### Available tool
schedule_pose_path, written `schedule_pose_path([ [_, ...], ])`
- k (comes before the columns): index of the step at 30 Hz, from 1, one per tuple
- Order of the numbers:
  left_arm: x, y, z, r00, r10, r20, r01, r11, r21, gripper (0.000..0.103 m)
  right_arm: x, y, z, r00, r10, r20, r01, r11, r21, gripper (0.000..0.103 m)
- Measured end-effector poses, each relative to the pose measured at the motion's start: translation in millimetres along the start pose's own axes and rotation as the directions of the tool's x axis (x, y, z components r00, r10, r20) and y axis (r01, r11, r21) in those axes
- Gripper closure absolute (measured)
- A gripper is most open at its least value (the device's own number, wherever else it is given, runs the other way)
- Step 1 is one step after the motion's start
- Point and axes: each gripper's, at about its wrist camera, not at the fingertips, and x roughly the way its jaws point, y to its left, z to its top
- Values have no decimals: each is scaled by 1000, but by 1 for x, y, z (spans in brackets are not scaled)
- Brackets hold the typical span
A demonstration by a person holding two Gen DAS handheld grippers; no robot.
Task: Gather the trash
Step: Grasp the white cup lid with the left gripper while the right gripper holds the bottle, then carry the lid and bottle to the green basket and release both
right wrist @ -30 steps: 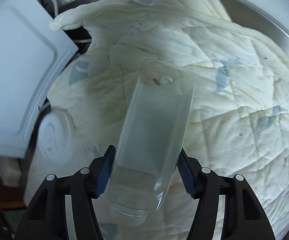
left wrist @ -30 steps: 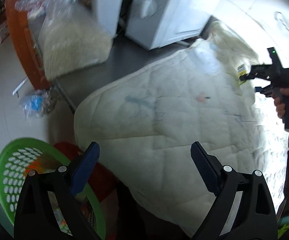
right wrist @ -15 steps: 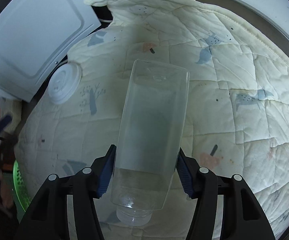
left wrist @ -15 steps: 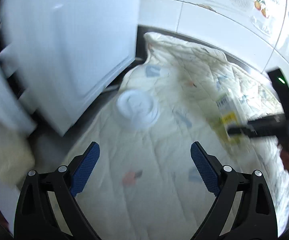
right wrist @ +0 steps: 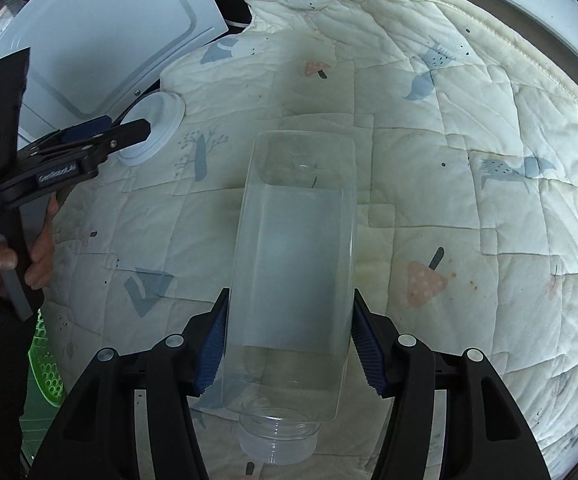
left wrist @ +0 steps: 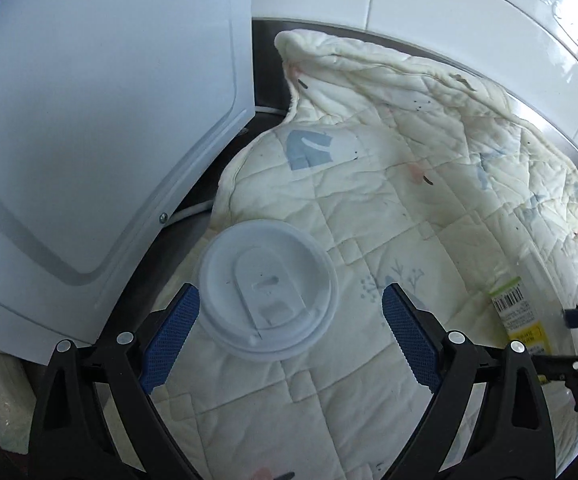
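A: Left tongs [left wrist: 289, 344] are now sitting released, blue pads wide apart, with the white plastic cup lid [left wrist: 267, 290] lying between them on the quilted mat [left wrist: 369, 216]; half a second ago the lid was lying well ahead of the pads, and a second ago this view was facing a green basket instead.

B: So the left side is swinging from the basket onto the next piece of trash; is the lid being touched?

A: Cannot tell; the near pad is looking just beside its rim.

B: Right tongs [right wrist: 289, 344]?

A: Clenched on the clear plastic bottle [right wrist: 293, 272], neck toward the camera, held above the mat as before; the green basket [right wrist: 47, 364] is showing at the left edge, so I am judging the bottle drop-off as pending.
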Motion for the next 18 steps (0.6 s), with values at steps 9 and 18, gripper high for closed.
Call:
schedule_pose_path([
  [9, 18, 12, 6, 1000, -15, -13, 15, 999, -37, 15, 2, 1, -2, 1000, 12, 16, -12, 1000, 8, 48],
  [18, 20, 3, 3, 1000, 17, 5, -17, 1000, 18, 26, 4, 12, -7, 998, -30, 47, 31, 999, -30, 48],
])
